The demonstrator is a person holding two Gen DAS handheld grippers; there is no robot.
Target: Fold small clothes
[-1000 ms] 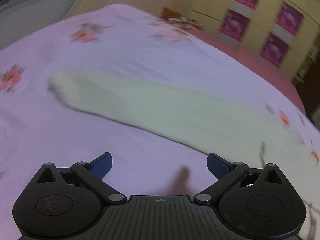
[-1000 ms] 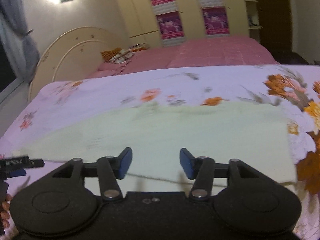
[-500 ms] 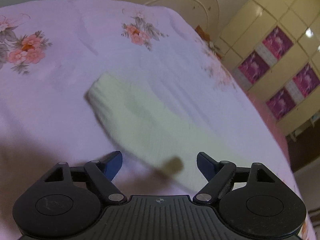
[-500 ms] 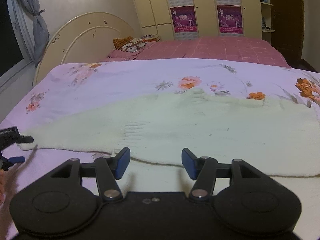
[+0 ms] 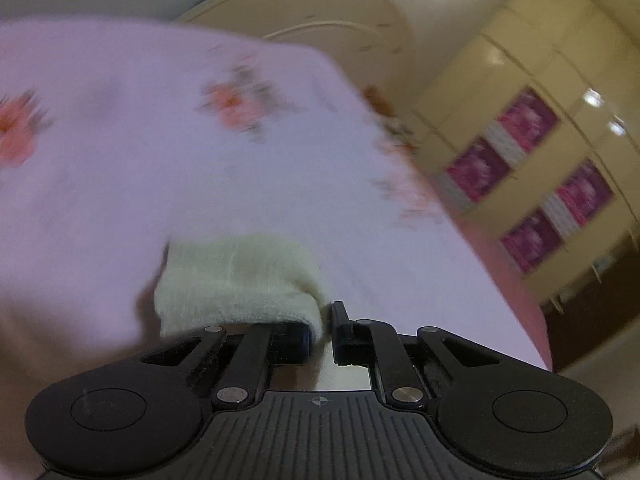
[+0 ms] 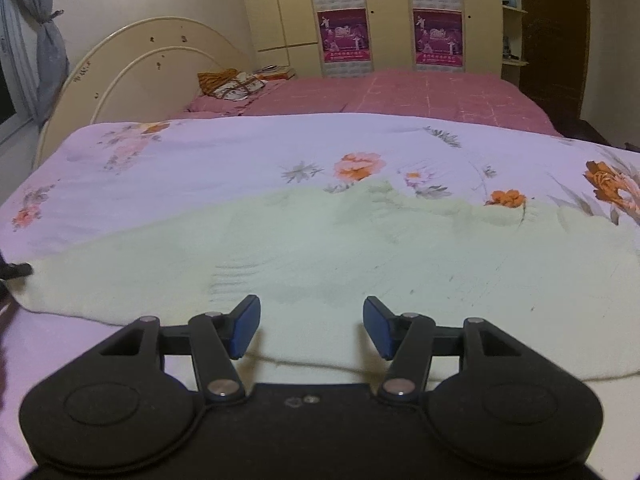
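A pale green knitted garment (image 6: 360,248) lies spread flat across the floral lilac bedsheet (image 6: 200,152), one sleeve reaching left. In the left wrist view the sleeve's cuff (image 5: 240,280) is bunched and lifted slightly, with my left gripper (image 5: 320,320) shut on its edge. The cloth shows pinched between the blue pads. That gripper's dark tip (image 6: 16,270) shows at the sleeve end in the right wrist view. My right gripper (image 6: 311,328) stands open just above the garment's near hem, with nothing between its fingers.
A cream arched headboard (image 6: 140,60) stands behind the bed on the left. Beyond the sheet (image 5: 160,160) lies a pink bed (image 6: 440,96) with a pile of patterned cloth (image 6: 232,82). A cream wardrobe with purple posters (image 6: 340,20) lines the back wall.
My left gripper moved along the sleeve to its cuff and shut on it, and the cuff has bunched up. My right gripper came closer to the garment's near edge, jaws unchanged.
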